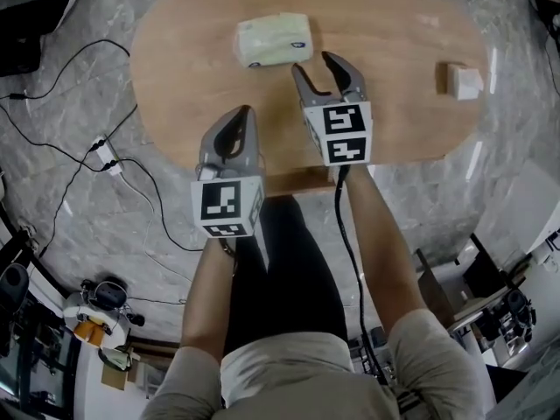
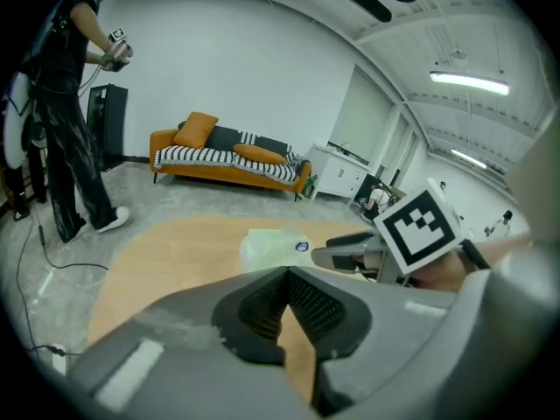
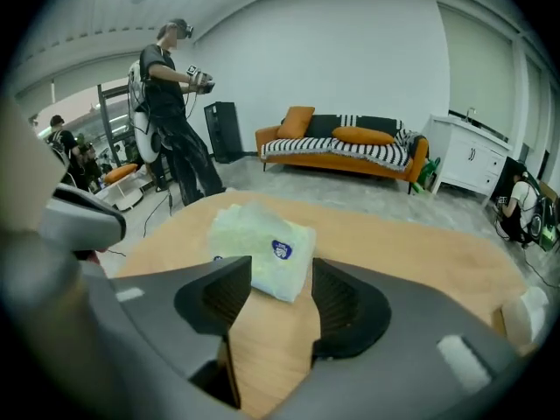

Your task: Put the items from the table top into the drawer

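Over the wooden worktop (image 1: 394,77), right tongs (image 1: 310,60) gape empty near a pale packet (image 1: 274,39); left tongs (image 1: 244,112) closed, empty.

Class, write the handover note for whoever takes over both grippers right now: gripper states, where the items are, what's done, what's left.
Left gripper: shut, empty, over the table.
Right gripper: open, empty, aimed at the pale green pack, not touching it.
Small white box: at the table's right end.
Done: nothing stowed.
Left: both items go into the drawer, which no view shows.
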Tool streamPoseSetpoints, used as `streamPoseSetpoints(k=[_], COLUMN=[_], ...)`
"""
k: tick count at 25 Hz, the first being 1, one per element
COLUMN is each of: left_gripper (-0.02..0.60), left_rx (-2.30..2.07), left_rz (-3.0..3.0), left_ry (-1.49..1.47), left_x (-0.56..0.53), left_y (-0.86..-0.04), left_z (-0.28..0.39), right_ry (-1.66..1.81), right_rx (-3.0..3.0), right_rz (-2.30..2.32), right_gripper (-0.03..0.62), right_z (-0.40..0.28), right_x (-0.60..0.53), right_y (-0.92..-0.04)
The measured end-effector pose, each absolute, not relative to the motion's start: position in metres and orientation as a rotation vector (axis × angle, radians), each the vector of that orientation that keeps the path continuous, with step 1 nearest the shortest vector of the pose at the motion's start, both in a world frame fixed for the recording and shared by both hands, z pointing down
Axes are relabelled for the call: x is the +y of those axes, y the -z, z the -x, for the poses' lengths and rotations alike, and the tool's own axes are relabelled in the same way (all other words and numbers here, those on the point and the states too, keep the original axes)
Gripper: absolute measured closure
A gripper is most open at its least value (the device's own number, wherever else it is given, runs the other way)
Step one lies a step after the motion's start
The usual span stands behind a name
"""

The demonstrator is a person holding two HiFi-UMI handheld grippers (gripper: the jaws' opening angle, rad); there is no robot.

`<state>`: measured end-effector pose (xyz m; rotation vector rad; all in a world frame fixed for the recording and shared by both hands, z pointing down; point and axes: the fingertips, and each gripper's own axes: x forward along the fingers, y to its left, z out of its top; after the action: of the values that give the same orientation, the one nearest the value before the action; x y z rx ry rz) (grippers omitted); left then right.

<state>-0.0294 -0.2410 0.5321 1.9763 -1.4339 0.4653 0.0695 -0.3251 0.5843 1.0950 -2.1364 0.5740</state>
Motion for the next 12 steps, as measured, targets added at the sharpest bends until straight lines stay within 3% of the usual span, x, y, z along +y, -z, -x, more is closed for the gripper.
streamPoseSetpoints(k=[12], left_gripper=[0.563], left_rx=[-1.440], left_rz=[-1.949], left_ry=[-0.480], left_x=[-0.239], left_y=[-0.544], left_z=[0.034], right_ry=[-0.677], right_rx=[-2.083], right_rz=[-1.069], right_gripper=[0.370], right_z=[-0.069], right_x=[-0.340], right_y=[-0.624])
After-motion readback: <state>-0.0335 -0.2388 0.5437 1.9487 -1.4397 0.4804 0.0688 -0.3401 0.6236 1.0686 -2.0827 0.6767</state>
